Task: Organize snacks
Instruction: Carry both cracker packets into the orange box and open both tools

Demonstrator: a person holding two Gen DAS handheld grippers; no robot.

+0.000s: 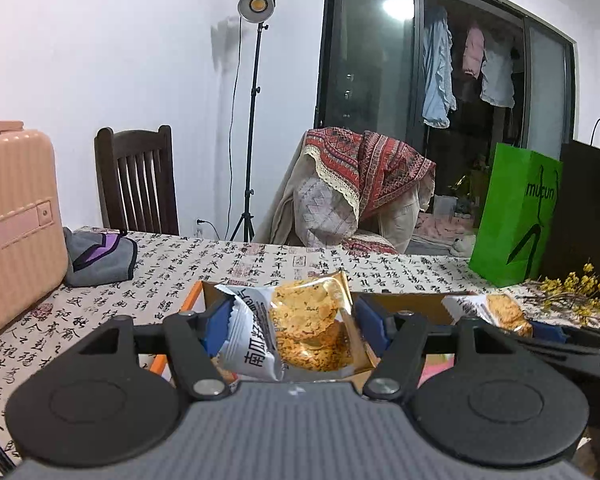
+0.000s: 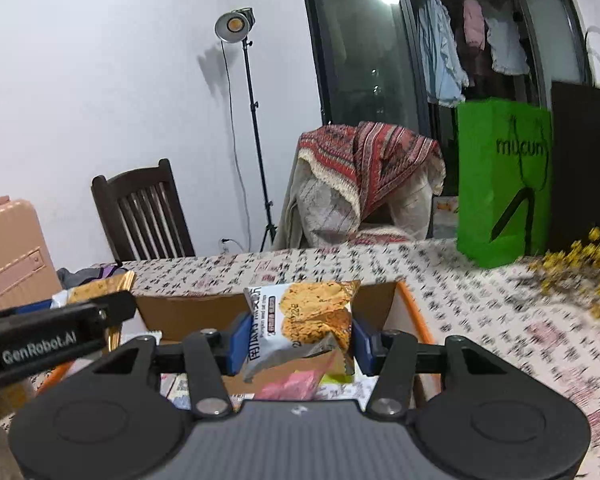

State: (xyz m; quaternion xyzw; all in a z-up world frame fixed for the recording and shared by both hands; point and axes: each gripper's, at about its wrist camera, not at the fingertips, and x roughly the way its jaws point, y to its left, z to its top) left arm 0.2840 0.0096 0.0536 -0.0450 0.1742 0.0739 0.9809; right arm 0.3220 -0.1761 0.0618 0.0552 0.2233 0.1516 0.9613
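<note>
My left gripper (image 1: 290,326) is shut on a cookie packet (image 1: 300,330), white and gold with crisp biscuits showing, held upright between the blue pads above an orange-edged cardboard box (image 1: 190,300). My right gripper (image 2: 298,342) is shut on a second cookie packet (image 2: 304,320) of the same kind, over the same box (image 2: 414,312). In the left wrist view the right-hand packet (image 1: 488,310) shows at the right. In the right wrist view the left gripper's arm (image 2: 52,334) crosses at the left. Pink and yellow snack wrappers (image 2: 296,384) lie inside the box.
The table wears a calligraphy-print cloth (image 1: 260,260). A pink suitcase (image 1: 16,224) and a grey pouch (image 1: 100,258) sit at the left. A green paper bag (image 1: 516,216), a black bag (image 1: 588,216) and yellow flowers (image 1: 576,292) stand at the right. Chairs and a lamp stand lie beyond.
</note>
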